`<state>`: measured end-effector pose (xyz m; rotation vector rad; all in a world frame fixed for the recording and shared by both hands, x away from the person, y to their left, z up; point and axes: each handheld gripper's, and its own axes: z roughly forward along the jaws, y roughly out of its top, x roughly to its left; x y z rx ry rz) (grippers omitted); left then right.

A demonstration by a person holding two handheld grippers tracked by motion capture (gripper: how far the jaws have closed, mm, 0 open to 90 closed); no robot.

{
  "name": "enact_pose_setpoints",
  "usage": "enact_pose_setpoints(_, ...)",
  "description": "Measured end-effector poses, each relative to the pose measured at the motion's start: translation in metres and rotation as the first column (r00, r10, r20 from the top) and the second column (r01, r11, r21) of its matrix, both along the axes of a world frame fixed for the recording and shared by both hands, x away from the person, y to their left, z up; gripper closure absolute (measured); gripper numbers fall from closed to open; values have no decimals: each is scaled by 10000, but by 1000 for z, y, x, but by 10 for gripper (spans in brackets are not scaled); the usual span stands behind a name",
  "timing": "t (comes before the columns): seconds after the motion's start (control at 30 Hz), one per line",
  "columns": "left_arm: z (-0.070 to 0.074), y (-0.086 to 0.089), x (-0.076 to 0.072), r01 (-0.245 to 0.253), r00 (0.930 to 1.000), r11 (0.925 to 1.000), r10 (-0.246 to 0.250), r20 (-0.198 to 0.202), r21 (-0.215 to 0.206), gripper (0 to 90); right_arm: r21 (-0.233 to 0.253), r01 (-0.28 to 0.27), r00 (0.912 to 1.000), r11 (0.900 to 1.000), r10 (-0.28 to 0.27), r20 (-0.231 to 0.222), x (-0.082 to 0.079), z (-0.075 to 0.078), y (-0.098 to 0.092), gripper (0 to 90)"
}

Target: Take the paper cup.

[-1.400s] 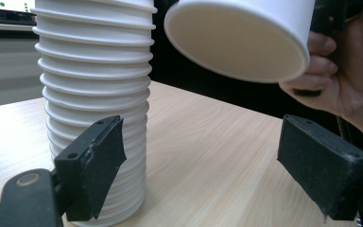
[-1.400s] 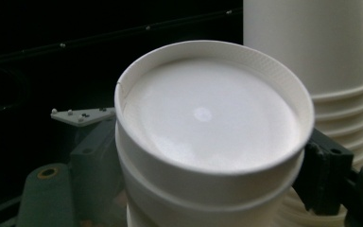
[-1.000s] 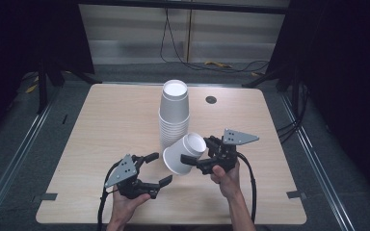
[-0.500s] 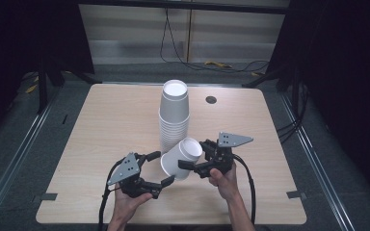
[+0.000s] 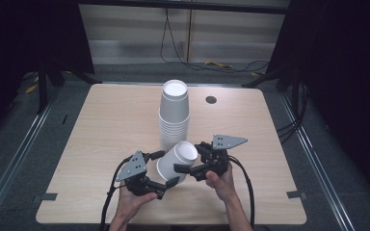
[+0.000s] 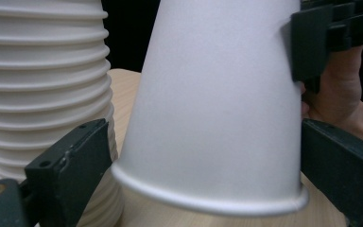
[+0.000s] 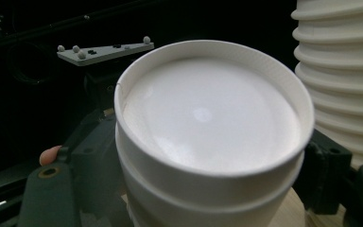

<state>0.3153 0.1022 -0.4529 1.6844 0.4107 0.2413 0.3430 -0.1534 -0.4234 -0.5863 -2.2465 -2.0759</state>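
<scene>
Gripping one tilted white cup from both sides: left gripper jaws clamp its wide rim end, right gripper jaws pinch nearer its base. In the right gripper view it looks like two nested cups. One tall cup stack stands just beyond, mid-table, upside down.

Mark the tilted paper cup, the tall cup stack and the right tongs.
tilted paper cup point(image 5: 176, 163), high view, on its side wall.
tall cup stack point(image 5: 174, 120), high view, on the ribbed rims midway up.
right tongs point(image 5: 192, 161), high view, midway between the fingertips.
</scene>
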Motion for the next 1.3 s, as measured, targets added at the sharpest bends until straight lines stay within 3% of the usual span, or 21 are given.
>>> enact_pose_setpoints(0.6,-2,-8,4,383,9992,9985,-387,-106,-382,11,84,-358,9994,9993,357,28,-3,-3,10,226)
enact_pose_setpoints(0.77,-3,-7,6,796,9966,9967,-799,-192,-175,74,71,-373,9991,9993,372,204,-4,-3,11,225)
enact_pose_setpoints(0.83,-2,-7,4,693,9976,9975,-694,-56,-120,118,111,-366,9990,9993,363,243,-4,-3,9,223)
enact_pose_setpoints(1.2,1,-5,4,752,9971,9967,-748,-151,303,150,31,-372,9986,9993,371,367,-4,-4,12,202)
enact_pose_setpoints(1.3,0,-5,5,777,9969,9956,-767,-194,518,156,-189,-340,9987,9992,347,367,-5,-5,14,177)
